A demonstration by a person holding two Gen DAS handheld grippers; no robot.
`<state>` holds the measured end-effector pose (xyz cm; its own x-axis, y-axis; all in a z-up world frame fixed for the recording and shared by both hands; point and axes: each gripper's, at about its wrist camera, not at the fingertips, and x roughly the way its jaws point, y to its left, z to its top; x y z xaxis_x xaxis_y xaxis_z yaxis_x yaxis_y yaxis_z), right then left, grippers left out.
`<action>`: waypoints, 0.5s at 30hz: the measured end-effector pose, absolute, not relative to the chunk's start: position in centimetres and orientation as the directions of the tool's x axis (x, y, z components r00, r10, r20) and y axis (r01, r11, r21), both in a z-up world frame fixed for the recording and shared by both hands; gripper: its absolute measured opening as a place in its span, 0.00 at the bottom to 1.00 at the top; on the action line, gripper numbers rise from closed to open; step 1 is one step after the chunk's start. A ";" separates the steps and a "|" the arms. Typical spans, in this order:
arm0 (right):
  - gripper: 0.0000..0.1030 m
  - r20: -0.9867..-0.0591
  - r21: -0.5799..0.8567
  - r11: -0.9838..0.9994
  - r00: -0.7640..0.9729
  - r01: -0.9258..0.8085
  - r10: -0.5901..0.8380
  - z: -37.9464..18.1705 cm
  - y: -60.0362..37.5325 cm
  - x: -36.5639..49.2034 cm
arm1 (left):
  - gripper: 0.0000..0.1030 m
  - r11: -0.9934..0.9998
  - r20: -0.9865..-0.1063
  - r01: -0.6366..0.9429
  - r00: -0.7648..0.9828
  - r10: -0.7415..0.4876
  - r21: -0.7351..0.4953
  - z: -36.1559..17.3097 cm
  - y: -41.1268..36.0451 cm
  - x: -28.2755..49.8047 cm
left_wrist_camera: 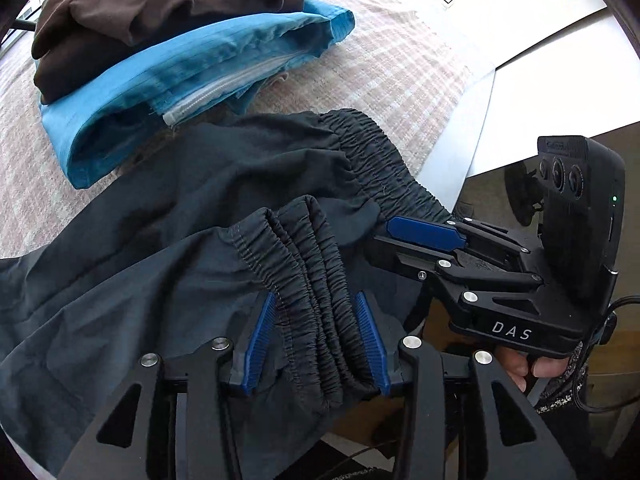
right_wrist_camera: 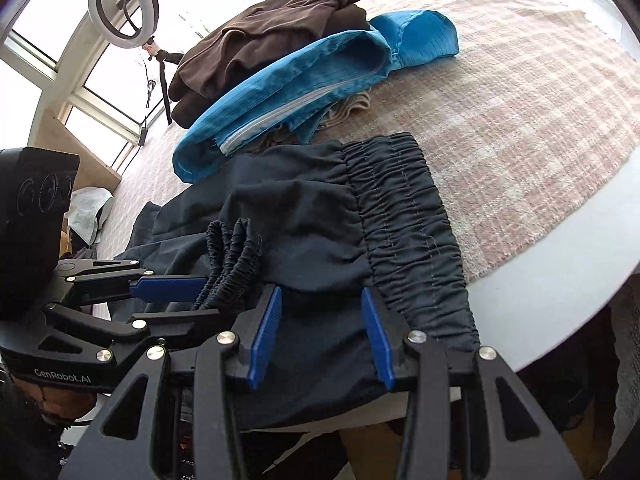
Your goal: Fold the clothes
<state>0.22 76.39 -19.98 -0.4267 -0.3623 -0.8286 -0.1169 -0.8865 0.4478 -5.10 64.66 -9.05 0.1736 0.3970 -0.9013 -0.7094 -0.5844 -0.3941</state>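
Both the left tongs (left_wrist_camera: 316, 336) and right tongs (right_wrist_camera: 320, 332) stand parted around the dark trousers (left_wrist_camera: 168, 240), pads not pressing.

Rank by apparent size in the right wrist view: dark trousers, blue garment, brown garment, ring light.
1. dark trousers, though nearest the camera, so inflated.
2-3. blue garment and brown garment look alike; no ranking.
4. ring light, smallest, but farthest away.
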 end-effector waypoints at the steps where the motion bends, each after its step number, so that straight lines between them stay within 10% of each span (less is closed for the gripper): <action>1: 0.40 -0.822 0.459 -0.880 -0.433 -0.120 -0.370 -19.8 76.6 0.3 | 0.39 -0.573 -0.899 -0.721 0.159 0.409 -0.389 -8.0 63.7 -5.1; 15: 0.52 -0.867 0.419 -0.903 -0.341 -0.099 -0.365 -21.0 72.1 -1.4 | 0.46 -0.797 -0.953 -0.563 -0.052 0.299 -0.219 -7.1 39.0 -9.3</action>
<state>-1.36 72.05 -21.00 -0.3407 -0.3645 -0.8666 -0.0992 -0.9027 0.4187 -9.34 39.01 -7.12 -0.0525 0.2992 -0.9528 -0.5627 -0.7971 -0.2193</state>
